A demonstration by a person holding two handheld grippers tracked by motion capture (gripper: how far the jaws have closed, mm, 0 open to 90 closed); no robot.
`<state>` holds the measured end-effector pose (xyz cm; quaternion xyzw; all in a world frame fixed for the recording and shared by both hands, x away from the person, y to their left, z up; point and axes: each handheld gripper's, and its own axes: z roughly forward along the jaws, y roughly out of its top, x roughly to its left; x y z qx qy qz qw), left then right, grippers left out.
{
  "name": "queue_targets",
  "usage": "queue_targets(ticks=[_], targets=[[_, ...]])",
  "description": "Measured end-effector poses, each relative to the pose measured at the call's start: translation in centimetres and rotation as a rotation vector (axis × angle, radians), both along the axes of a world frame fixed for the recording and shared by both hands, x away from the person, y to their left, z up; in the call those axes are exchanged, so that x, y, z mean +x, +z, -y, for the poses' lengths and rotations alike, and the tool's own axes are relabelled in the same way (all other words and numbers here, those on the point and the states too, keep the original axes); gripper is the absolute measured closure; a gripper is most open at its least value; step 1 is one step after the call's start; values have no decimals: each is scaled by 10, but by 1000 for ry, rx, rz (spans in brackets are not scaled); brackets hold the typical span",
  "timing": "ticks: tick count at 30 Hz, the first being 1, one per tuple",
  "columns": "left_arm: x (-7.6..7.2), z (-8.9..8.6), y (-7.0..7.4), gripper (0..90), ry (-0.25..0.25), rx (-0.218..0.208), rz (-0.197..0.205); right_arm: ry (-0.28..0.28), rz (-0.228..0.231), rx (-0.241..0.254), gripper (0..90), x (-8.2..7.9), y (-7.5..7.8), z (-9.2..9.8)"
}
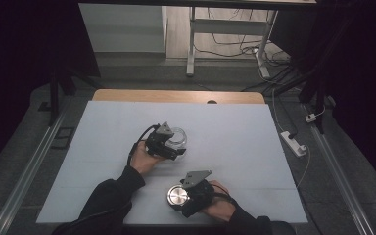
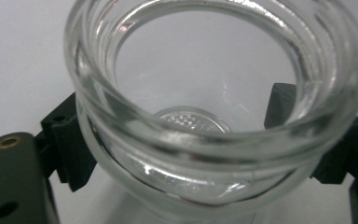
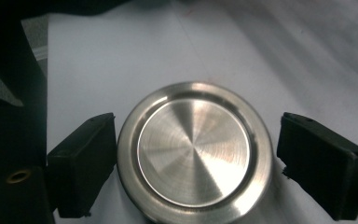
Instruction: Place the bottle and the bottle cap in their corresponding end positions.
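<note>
We have the left gripper around the open glass jar mid-table, jaws against its walls just below the rim to steady it, though the glass blurs whether the pads press. The right gripper straddles the steel lid lying flat near the table front edge; there's a gap on one side, so its jaws stand open, holding nothing. The lid's near rim is cut off

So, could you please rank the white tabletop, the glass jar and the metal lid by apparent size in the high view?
1. White tabletop, by far the largest.
2. Glass jar and metal lid: they look about alike, both partly hidden by grippers, so I won't rank them.
</note>
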<state>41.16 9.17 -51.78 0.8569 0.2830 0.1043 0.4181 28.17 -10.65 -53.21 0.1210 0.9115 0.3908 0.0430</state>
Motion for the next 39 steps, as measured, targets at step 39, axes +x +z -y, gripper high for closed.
queue_targets(ticks=[39], targets=[[-44, -38, 25, 0, -30, -152, -33, -122, -8, 98, 13, 5, 27, 25]])
